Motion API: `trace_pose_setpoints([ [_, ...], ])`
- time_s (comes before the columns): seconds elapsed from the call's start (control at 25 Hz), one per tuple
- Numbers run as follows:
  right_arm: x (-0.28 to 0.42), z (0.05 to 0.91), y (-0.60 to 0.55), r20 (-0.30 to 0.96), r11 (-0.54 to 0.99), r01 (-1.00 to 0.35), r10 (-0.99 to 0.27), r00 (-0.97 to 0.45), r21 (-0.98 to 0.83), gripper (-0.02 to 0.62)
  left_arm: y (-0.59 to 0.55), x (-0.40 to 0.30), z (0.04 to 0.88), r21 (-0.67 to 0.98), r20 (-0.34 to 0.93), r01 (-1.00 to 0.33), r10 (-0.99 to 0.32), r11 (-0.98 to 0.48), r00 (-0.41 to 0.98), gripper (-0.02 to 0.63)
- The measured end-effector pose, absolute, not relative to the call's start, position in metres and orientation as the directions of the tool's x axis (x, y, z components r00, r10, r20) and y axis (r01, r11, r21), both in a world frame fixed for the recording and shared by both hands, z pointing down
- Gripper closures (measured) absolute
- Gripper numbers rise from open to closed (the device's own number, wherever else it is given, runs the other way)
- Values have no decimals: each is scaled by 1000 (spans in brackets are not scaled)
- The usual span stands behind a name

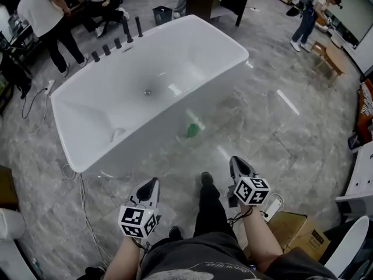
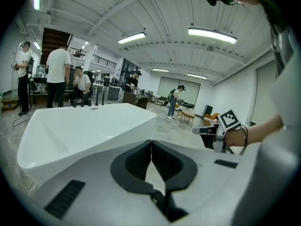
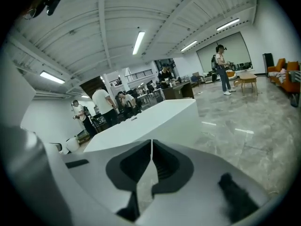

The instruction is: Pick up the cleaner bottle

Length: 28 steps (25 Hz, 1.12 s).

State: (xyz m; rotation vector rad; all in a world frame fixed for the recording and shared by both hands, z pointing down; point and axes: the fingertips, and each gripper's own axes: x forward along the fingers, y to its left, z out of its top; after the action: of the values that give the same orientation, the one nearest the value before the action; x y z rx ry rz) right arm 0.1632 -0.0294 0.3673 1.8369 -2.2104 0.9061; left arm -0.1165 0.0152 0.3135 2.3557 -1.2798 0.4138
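Observation:
The cleaner bottle (image 1: 193, 125) is a blurred green bottle with a pale top. It stands on the grey marble floor against the near wall of the white bathtub (image 1: 105, 118). My left gripper (image 1: 153, 181) is low in the head view, well short of the bottle and to its left, shut with nothing in it. My right gripper (image 1: 235, 159) is to the bottle's lower right, also shut and empty. In the left gripper view the pads of the left gripper (image 2: 151, 142) meet, and the bathtub (image 2: 80, 126) fills the left. The right gripper (image 3: 152, 141) shows shut too. Neither gripper view shows the bottle.
Black tap fittings (image 1: 116, 39) line the tub's far rim. Two people (image 1: 44, 10) are at the back left, another person (image 1: 306, 16) at the far right by a wooden bench (image 1: 329, 57). A cardboard box (image 1: 297, 232) sits at lower right, a cable (image 1: 81, 200) at the left.

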Motion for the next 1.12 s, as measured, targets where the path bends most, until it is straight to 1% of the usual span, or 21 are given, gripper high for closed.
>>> trace_pose_setpoints([
  [0.24,244,410,-127,519,42,-930,-820,-240,-364,571,-73,-62,350,206,516,-883,-720,-422,465,591],
  [0.4,263,449,-182,563,94,-934,-776,-286,-344,571,-125,-32,380,211,528,-891,-720,-402,450,591],
  [0.52,258,493,-216,588,165,-930,-735,-337,-328,571,-159,-20,418,213,536,-902,-727,-376,430,591],
  [0.6,249,526,-235,603,215,-928,-711,-362,-303,571,-178,-17,452,219,567,-909,-712,-354,413,591],
  [0.76,236,579,-267,621,258,-927,-689,-373,-271,571,-207,-10,517,242,624,-915,-670,-323,401,591],
  [0.88,219,613,-284,631,295,-918,-667,-396,-264,569,-226,-14,552,193,627,-932,-692,-306,357,591],
  [0.96,203,636,-288,622,332,-895,-644,-446,-299,566,-231,-14,579,182,630,-936,-694,-302,347,591],
  [1.0,194,650,-287,616,349,-876,-622,-483,-334,553,-230,-14,593,190,634,-935,-690,-299,350,591],
  [1.04,186,664,-285,616,361,-857,-596,-515,-367,476,-228,-12,608,203,640,-933,-681,-298,356,591],
  [1.08,180,679,-283,623,368,-846,-572,-533,-385,377,-225,-11,622,215,646,-930,-670,-299,365,591],
  [1.12,176,693,-281,634,373,-844,-558,-536,-385,368,-221,-11,635,226,652,-927,-661,-299,372,591],
])
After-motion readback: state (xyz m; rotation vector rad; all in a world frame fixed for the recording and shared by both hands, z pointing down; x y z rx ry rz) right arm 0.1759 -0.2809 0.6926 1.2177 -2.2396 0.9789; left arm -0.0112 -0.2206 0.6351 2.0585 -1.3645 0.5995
